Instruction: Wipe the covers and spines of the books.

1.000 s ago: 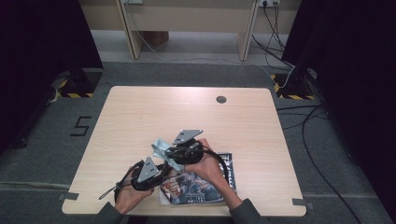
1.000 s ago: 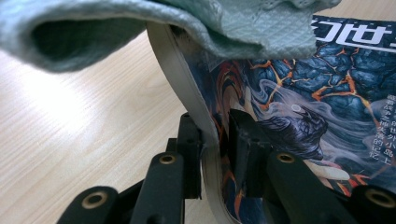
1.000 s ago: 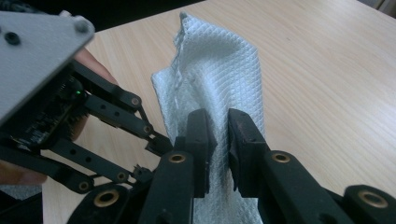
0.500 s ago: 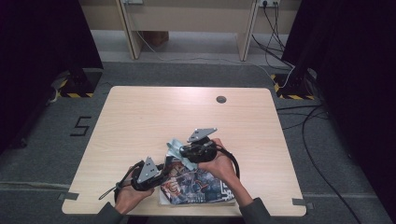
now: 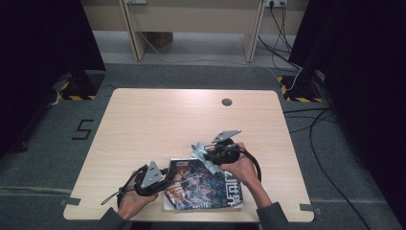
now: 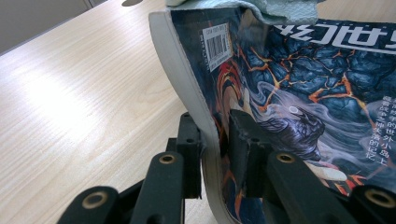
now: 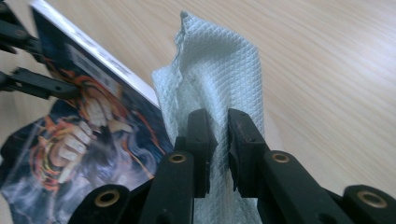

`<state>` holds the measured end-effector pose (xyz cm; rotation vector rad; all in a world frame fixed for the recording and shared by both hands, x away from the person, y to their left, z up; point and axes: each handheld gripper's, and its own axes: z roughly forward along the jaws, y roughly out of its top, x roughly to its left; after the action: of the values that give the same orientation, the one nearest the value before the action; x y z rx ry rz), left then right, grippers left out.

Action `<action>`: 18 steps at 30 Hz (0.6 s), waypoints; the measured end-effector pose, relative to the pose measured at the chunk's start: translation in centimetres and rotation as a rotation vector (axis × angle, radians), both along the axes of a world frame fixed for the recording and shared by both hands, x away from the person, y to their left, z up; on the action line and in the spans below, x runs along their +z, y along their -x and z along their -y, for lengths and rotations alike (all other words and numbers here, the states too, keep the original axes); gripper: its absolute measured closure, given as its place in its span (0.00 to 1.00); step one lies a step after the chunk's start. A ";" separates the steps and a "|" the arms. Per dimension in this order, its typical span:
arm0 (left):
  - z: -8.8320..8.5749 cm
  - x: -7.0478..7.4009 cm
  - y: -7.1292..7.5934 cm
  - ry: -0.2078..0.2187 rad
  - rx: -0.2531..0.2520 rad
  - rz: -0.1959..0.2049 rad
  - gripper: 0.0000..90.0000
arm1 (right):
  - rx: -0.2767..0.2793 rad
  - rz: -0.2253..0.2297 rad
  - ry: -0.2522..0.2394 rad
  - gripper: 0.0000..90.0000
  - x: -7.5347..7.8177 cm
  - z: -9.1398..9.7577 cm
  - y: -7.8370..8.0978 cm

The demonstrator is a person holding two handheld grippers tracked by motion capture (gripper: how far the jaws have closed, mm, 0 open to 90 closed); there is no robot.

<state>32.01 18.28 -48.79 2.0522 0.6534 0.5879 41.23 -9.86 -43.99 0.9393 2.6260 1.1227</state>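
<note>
A book with a dark blue and orange illustrated cover (image 5: 203,187) lies near the table's front edge. My left gripper (image 5: 165,182) is shut on the book's left edge (image 6: 205,116), its jaws pinching the cover and pages. My right gripper (image 5: 203,154) is shut on a pale blue-grey textured cloth (image 7: 219,79), held over the book's far edge (image 7: 93,60). In the high view the cloth (image 5: 200,151) pokes out past the jaws, above the book's top right part. A hand grips each tool.
The light wooden table (image 5: 163,120) stretches away bare behind the book, with a round cable hole (image 5: 226,101) near its far edge. Dark curtains and floor cables surround the table.
My right gripper has carried the cloth to the right across the book's top edge. The left gripper and the book have stayed put.
</note>
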 end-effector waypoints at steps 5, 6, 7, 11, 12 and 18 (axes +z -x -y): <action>0.0 0.0 0.0 0.002 -0.001 0.002 0.83 | -0.037 -0.012 0.013 0.89 -0.6 1.5 -0.4; 0.0 0.1 0.0 0.002 -0.003 0.004 0.83 | -0.056 -0.021 0.019 0.89 -0.9 2.3 -0.5; 0.0 0.1 0.0 0.002 -0.003 0.004 0.83 | -0.056 -0.021 0.019 0.89 -0.9 2.3 -0.5; 0.0 0.1 0.1 0.003 -0.003 0.008 0.83 | -0.089 -0.036 0.036 0.89 -1.3 3.6 -0.9; 0.0 0.1 0.1 0.003 -0.005 0.008 0.83 | -0.107 -0.049 0.041 0.89 -1.6 4.4 -1.1; 0.0 0.2 0.1 0.002 -0.007 0.012 0.83 | -0.153 -0.076 0.061 0.89 -2.4 6.2 -1.6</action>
<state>31.92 18.25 -48.62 2.0473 0.6393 0.5945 42.87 -16.07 -46.36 1.1702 2.5780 0.9846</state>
